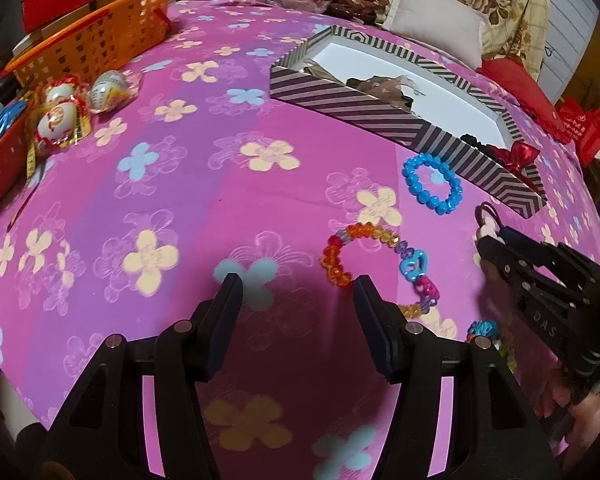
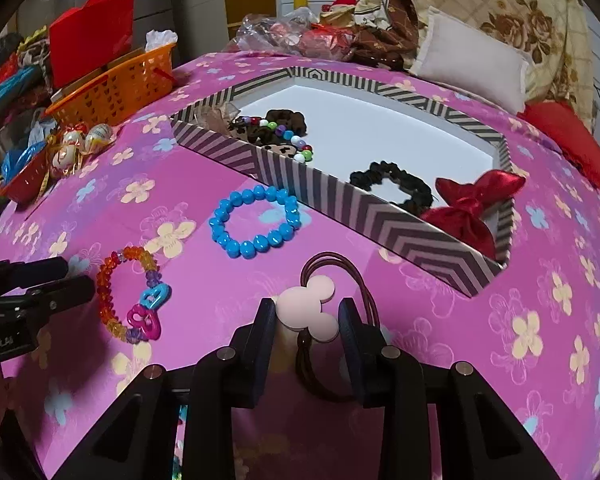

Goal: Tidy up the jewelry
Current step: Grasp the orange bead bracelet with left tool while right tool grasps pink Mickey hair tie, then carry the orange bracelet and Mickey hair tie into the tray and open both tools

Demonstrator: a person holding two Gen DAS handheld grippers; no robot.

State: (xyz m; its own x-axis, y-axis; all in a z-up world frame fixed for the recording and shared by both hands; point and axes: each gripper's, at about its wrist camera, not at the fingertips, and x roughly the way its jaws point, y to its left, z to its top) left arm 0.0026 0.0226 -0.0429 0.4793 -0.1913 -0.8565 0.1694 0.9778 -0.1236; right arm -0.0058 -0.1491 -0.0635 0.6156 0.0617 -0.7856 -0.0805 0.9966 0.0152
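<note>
hair tie (image 2: 312, 312) between right tool (image 2: 307, 312) fingers

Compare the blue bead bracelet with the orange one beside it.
The blue bead bracelet is one solid colour of large, rounded opaque beads; the orange bracelet mixes small, translucent orange, yellow and purple beads. The blue one carries no charms, while the orange one has a blue and a pink charm. The blue one lies nearer the striped box; the orange one lies nearer the left hand-held gripper. Both lie flat on the floral cloth, outside the box.
</note>
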